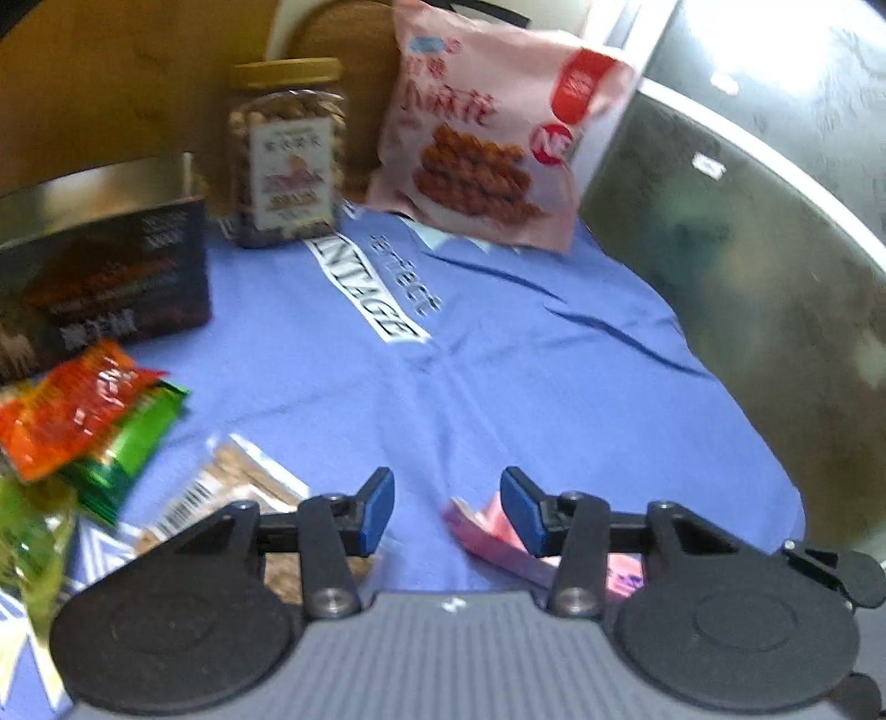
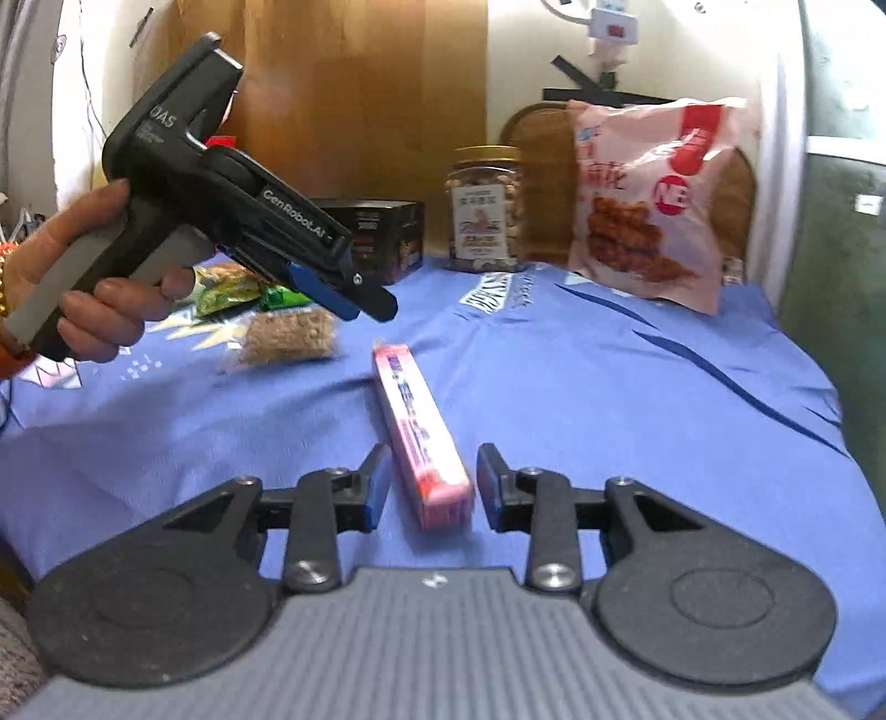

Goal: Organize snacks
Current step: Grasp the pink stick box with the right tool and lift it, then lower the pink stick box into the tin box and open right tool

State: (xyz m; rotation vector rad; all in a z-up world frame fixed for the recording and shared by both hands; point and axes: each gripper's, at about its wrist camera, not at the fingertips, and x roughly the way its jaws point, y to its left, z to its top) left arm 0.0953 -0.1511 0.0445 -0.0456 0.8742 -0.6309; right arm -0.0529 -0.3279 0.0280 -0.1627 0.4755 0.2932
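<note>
Looks like a home, prob. a living or dining corner; small table [image 2: 609,387] covered w/ a blue printed cloth [image 1: 498,387] instead of a work surface; wood-panel wall [image 2: 360,99] behind, plus a white wall w/ a plug-in power strip [image 2: 609,22] & dangling cable. Household snacks stand about: jar of nuts [image 2: 486,207], big pink snack bag [image 2: 653,205], dark box [image 2: 387,232], loose packets [image 1: 83,410]; a curved wooden chair back [image 2: 537,183] sits at the far edge.
</note>
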